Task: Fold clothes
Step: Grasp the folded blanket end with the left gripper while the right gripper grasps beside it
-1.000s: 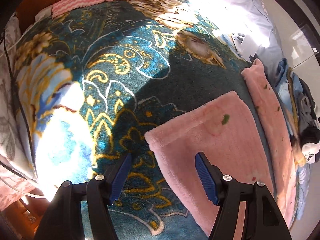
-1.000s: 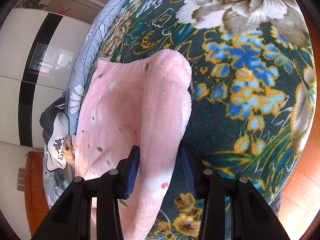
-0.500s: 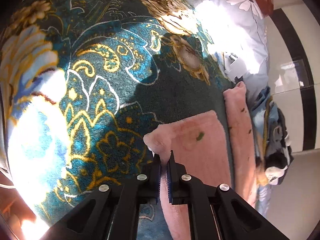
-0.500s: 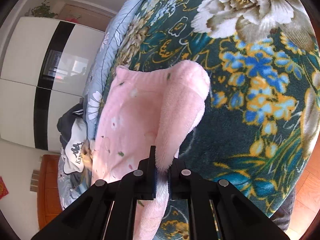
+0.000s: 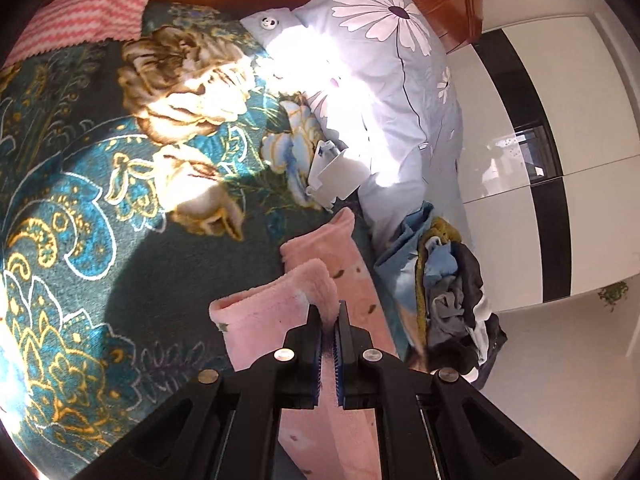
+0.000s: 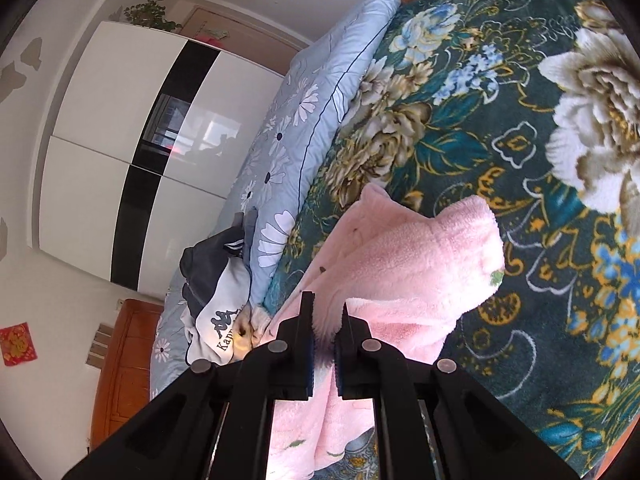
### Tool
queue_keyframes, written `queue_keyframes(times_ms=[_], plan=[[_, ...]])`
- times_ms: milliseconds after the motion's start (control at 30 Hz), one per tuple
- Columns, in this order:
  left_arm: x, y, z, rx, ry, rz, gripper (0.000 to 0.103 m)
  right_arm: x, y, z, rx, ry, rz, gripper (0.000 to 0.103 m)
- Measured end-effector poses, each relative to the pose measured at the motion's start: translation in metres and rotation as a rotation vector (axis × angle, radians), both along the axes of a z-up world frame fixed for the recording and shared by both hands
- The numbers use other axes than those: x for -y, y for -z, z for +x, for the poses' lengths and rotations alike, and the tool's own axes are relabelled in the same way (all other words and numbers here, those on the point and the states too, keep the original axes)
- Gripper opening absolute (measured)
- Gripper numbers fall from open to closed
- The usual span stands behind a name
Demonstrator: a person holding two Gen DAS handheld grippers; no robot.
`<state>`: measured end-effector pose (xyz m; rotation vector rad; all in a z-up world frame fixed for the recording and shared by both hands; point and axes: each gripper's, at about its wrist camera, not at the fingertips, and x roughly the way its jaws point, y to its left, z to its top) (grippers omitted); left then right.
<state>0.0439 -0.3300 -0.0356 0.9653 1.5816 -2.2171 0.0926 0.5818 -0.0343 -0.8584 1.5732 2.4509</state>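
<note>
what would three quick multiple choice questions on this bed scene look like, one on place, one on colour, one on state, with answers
1. Where does the pile of dark clothes lie?
A. beside the light blue flowered quilt
B. on the striped towel
C. on the floor

2. What colour is the fleece garment being folded?
A. white
B. pink
C. green

3. How do the left gripper and right gripper stand?
A. both open above the fleece
B. only one is shut
C. both shut on the fleece

Answers: 1 A, the pile sits against the quilt at the bed's edge. 2 B, the fleece is pale pink. 3 C, pink fabric is pinched between each pair of jaws.
</note>
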Motion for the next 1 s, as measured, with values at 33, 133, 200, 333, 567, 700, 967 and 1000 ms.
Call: queue_keyframes(times_ms=[33,133,200,333,567,700,967,1000], plan=[[0.000,-0.004,-0.010,0.003,-0.003,-0.001,0.005,-0.001,-0.003,-0.010,0.001,-0.005,0.004,0.008],[-0.004,-0.012,-0.044,0.022,-0.014,-0.023,0.005,-0.003,-0.009,-0.041,0.006,-0.019,0.022,0.007],[-0.005,-0.015,-0.068,0.034,-0.019,-0.045,0.005,-0.004,-0.010,-0.062,0.015,-0.031,0.034,0.008],[-0.008,-0.008,-0.116,0.063,-0.039,-0.046,0.005,-0.005,-0.005,-0.102,0.049,-0.056,0.051,0.007],[-0.018,-0.004,-0.188,0.097,-0.043,-0.116,0.005,-0.018,0.015,-0.155,0.118,-0.062,0.052,0.008],[-0.024,0.004,-0.228,0.144,-0.009,-0.181,0.005,-0.021,0.038,-0.176,0.186,-0.077,0.056,0.008],[-0.043,0.043,-0.270,0.244,0.061,-0.263,0.006,-0.024,0.079,-0.191,0.298,-0.100,0.061,0.008],[-0.044,0.047,-0.272,0.254,0.071,-0.268,0.006,-0.024,0.081,-0.191,0.302,-0.103,0.061,0.008]])
